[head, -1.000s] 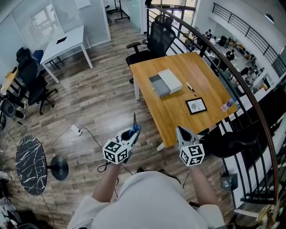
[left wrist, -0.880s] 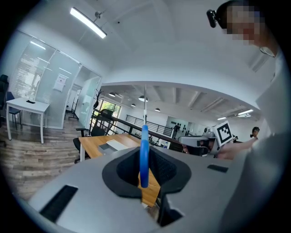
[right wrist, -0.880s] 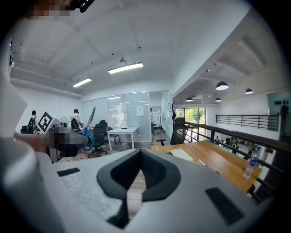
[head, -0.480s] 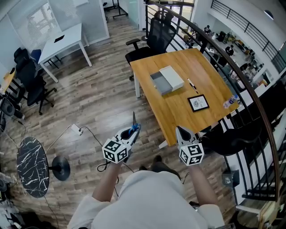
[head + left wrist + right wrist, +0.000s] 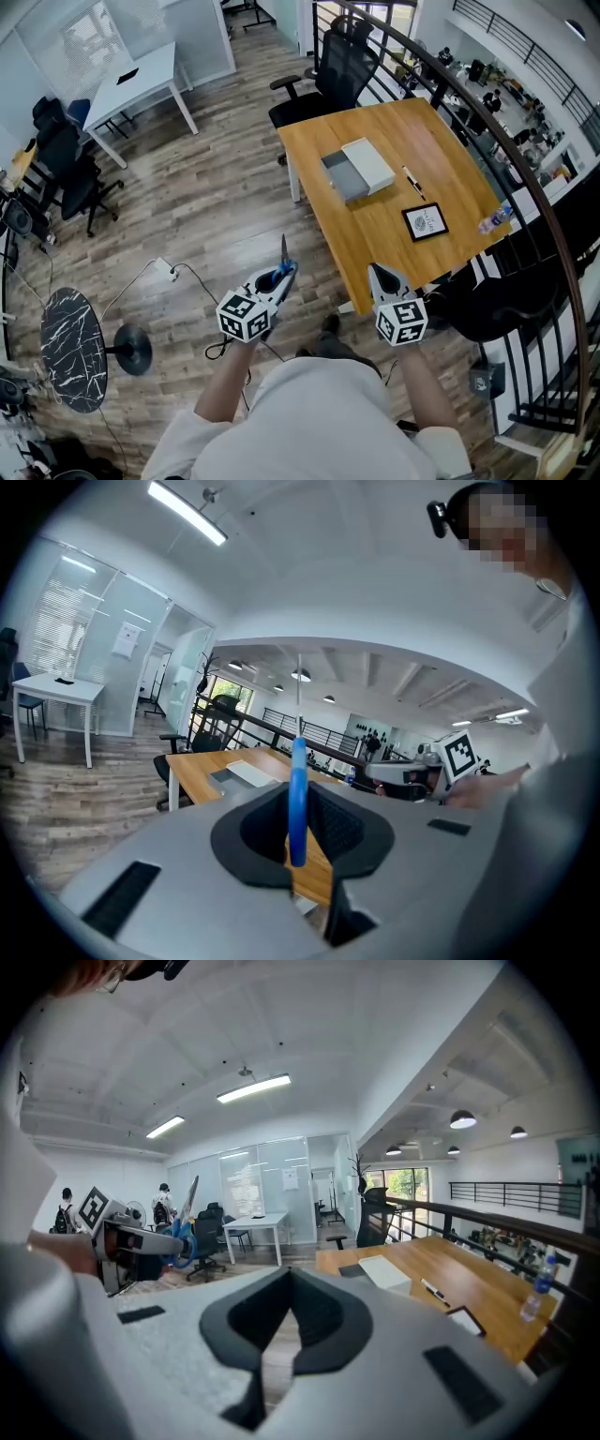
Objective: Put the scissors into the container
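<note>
Blue-handled scissors (image 5: 281, 270) stand blade-up in my left gripper (image 5: 284, 269), which is shut on the handle; in the left gripper view the blue handle (image 5: 297, 799) sits between the black pads. My right gripper (image 5: 374, 272) is level with it, shut and holding nothing. Both hang over the wood floor, short of the table. The container (image 5: 343, 178) is a grey open box with a white lid (image 5: 368, 164) beside it, on the wooden table (image 5: 450, 159). The container (image 5: 380, 1272) and the scissors (image 5: 185, 1218) also show in the right gripper view.
On the table lie a pen (image 5: 411, 178), a framed card (image 5: 424, 221) and a water bottle (image 5: 494, 221). A black office chair (image 5: 337, 66) stands at its far end, another (image 5: 497, 305) by the curved railing (image 5: 553, 244). A cable (image 5: 187, 274) and a marble round table (image 5: 73, 347) are to my left.
The table has shifted slightly in the head view as the person steps, and a foot now shows below. Both grippers keep the same pose, scissors still held.
</note>
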`<state>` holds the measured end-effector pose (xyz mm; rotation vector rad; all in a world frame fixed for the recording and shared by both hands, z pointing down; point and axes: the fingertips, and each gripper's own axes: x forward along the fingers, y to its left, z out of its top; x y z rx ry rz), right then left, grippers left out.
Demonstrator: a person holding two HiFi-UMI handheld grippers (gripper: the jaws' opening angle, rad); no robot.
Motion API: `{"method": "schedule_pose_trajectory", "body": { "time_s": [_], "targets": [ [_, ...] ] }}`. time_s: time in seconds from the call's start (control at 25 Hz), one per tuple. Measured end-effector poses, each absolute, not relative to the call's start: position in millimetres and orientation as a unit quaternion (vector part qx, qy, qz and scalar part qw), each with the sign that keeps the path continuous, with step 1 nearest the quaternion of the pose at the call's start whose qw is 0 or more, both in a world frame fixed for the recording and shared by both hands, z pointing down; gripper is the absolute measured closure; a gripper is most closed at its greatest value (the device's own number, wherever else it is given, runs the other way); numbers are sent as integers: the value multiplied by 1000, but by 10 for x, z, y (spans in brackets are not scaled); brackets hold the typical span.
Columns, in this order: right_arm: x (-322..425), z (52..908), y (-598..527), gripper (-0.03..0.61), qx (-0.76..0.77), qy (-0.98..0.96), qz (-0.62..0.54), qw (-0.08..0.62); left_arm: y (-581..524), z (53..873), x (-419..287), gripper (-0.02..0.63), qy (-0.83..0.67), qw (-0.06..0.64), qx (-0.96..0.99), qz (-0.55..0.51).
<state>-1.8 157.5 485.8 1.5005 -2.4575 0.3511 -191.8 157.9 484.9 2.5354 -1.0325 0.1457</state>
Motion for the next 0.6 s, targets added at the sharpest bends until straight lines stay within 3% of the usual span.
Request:
{"method": "schedule_pose_trajectory", "body": {
  "time_s": [0.6],
  "targets": [
    [340,5149,418,577,498,-844,164,115,484,5023,-1408,575,-362,213,903,86]
  ]
}}
